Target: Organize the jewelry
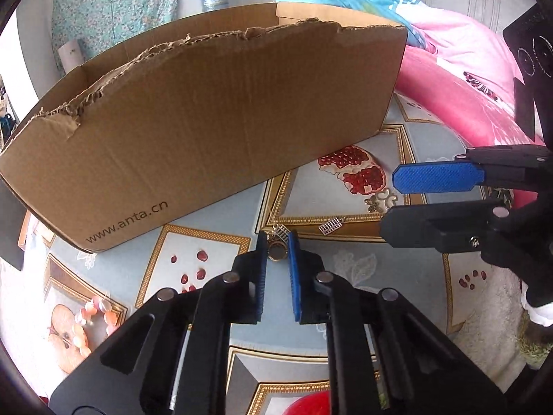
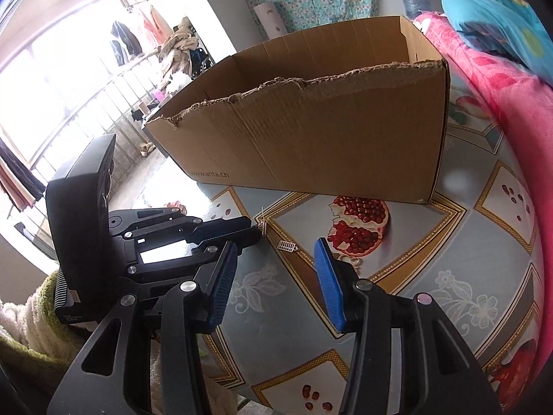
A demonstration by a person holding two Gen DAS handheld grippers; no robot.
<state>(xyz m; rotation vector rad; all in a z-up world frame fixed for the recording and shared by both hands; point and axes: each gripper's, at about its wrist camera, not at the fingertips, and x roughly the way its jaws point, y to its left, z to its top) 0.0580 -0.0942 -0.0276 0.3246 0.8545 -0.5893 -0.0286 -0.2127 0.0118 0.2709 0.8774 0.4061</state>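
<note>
Jewelry here is small against a big cardboard box [image 1: 221, 121] with a torn top edge, standing on the tabletop [image 1: 345, 259] beyond both hand-held grippers. The tabletop wears a cloth printed with pomegranates. The left hand-held gripper [image 1: 278, 242] points down at the cloth, its blue pads narrowed onto a round gold-rimmed ring [image 1: 276, 251] that sits between the fingertips, with a little silver ladder-shaped charm [image 1: 280, 232] just beyond the tips. The right hand-held gripper [image 2: 276, 259] hangs to the right of the left one, jaws about half apart with nothing between them. A second silver ladder-shaped earring [image 1: 331, 225] lies on the cloth just ahead of the right gripper's tips, between the two grippers.
</note>
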